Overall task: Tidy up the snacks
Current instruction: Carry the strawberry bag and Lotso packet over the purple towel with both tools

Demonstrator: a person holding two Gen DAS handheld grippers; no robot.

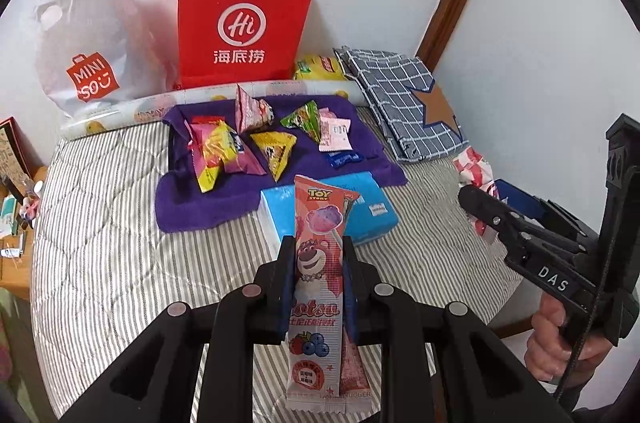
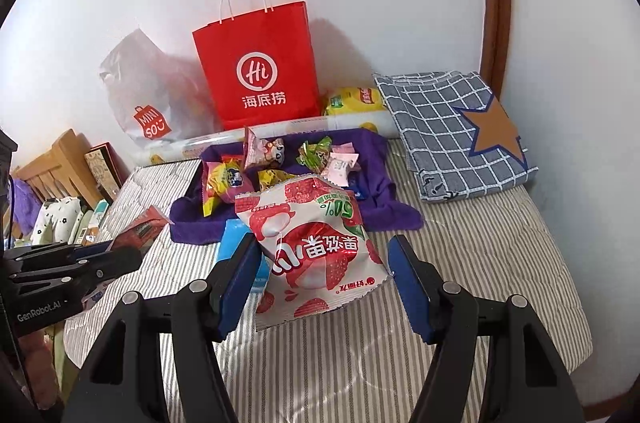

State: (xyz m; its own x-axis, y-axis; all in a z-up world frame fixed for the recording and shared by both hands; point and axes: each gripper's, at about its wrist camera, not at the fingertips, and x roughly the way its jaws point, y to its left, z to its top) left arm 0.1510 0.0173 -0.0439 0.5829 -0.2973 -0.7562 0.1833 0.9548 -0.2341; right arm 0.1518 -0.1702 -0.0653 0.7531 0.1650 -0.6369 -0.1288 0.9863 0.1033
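Now the left gripper (image 1: 316, 263) is clamped on a tall pink Toy Story lollipop packet (image 1: 320, 263), held upright between its 2 fingers, nearer the camera than the purple towel (image 1: 192, 199) that lies on the striped bed cover (image 1: 100, 207); the right gripper (image 2: 324, 271) has a white-and-red strawberry snack bag (image 2: 312, 243) between its blue pads, the left pad against the bag's edge, the right pad seemingly just clear of it, so I cannot tell whether it truly pinches the bag; that bag hangs upside down in front of the purple towel, its lower edge above the cover; on the towel lie several small snacks, among them a yellow-and-pink packet (image 1: 216, 155), a yellow triangular packet (image 1: 276, 151), a green triangular packet (image 1: 304, 121), a pink pyramid packet (image 1: 250, 109) and a pale pink sachet (image 1: 334, 133); a light blue box (image 1: 372, 211) sits at the towel's near edge, behind the lollipop packet; behind the towel stand a red paper bag (image 1: 244, 27) and a white Miniso bag (image 1: 88, 55) against the wall; right of the towel lies a folded checked cloth (image 1: 400, 91) with a brown star.
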